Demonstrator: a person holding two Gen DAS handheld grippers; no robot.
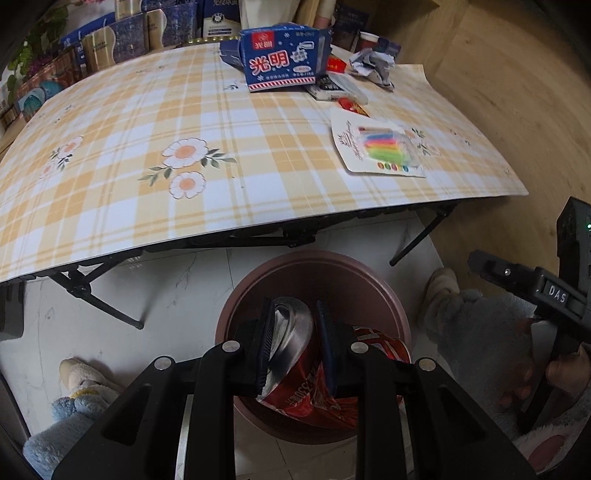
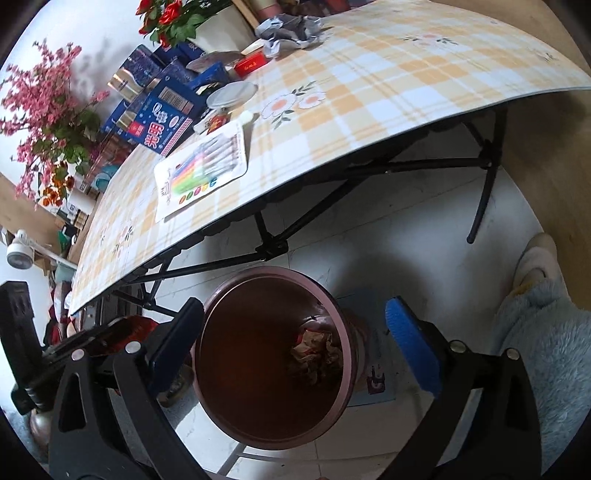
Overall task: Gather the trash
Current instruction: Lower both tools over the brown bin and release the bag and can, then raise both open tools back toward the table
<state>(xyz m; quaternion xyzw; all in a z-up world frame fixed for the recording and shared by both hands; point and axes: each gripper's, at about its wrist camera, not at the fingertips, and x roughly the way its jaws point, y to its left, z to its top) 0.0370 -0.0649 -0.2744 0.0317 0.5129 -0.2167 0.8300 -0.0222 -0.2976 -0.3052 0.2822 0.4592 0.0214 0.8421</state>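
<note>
My left gripper [image 1: 295, 343] is shut on a crushed red can [image 1: 295, 339], held right above the brown round bin [image 1: 373, 291] on the floor. My right gripper [image 2: 295, 347] stands wide open above the same bin [image 2: 340, 306], nothing between its fingers. Crumpled wrappers [image 2: 317, 347] lie inside the bin. On the checked table lie a blue carton [image 1: 284, 61], a crumpled grey paper [image 1: 373, 64], a card with coloured candles [image 1: 380, 146] and small red packets [image 1: 352, 105]. The same carton [image 2: 162, 122], paper [image 2: 291, 29] and card [image 2: 203, 170] show in the right wrist view.
The folding table [image 1: 147, 147] overhangs the bin, its black legs [image 1: 99, 299] beside it. Slippered feet [image 1: 443, 291] and fluffy blue trouser legs [image 2: 546, 332] stand at either side. Boxes [image 1: 110, 40] and artificial flowers [image 2: 48, 122] line the wall behind.
</note>
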